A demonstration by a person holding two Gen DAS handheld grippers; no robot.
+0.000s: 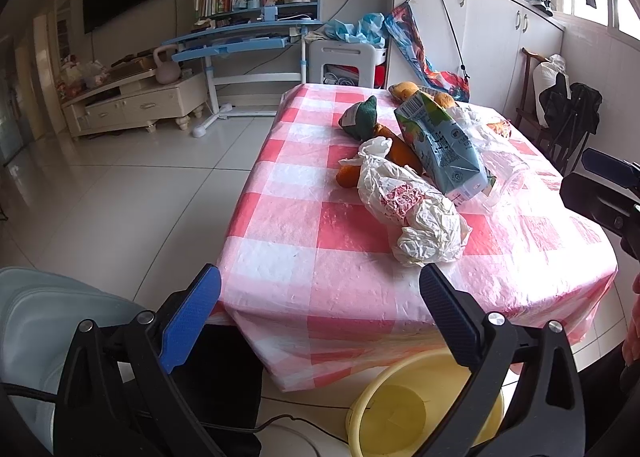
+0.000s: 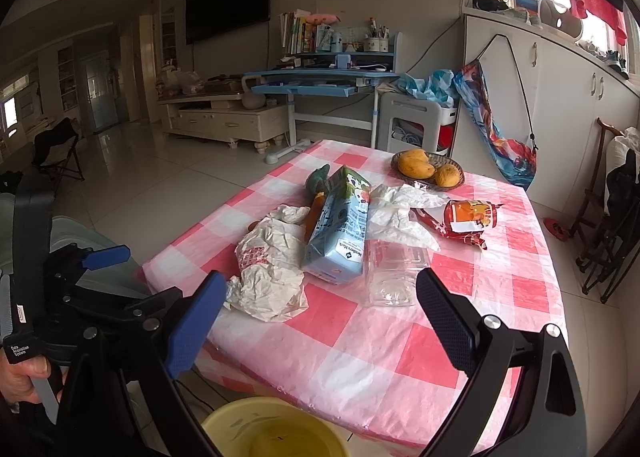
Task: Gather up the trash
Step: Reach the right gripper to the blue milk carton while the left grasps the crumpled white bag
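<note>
The worktop [image 2: 400, 357] fills most of what I see, covered in a pink-and-white checked plastic cloth, and all the trash lies grouped near its middle. Below its near edge, on the floor, sits a yellow basin [image 1: 404, 409], open side up, partly hidden behind my fingers in both views. The largest piece of trash is a blue milk carton [image 2: 340, 233], lying on its side and leaning against an orange and green plush toy [image 1: 384, 137]. Touching the carton on its left is a crumpled white plastic bag [image 2: 268, 269] with red printing. On the carton's right lies a flattened clear plastic container [image 2: 394, 273], and behind that a scrunched white wrapper [image 2: 404, 209]. Further right, apart from the carton, is a torn red and orange snack packet [image 2: 468, 221]. At the far side of the worktop a dark woven bowl [image 2: 428, 179] holds yellow mangoes. My left gripper [image 1: 320, 321] hangs above the near edge of the worktop, its fingers spread wide with nothing between them, the crumpled bag just beyond its tips. My right gripper [image 2: 320, 321] is likewise spread wide and empty, held short of the bag and the clear container. At the lower left of the right view, my left hand [image 2: 24, 377] grips the other tool's handle.
</note>
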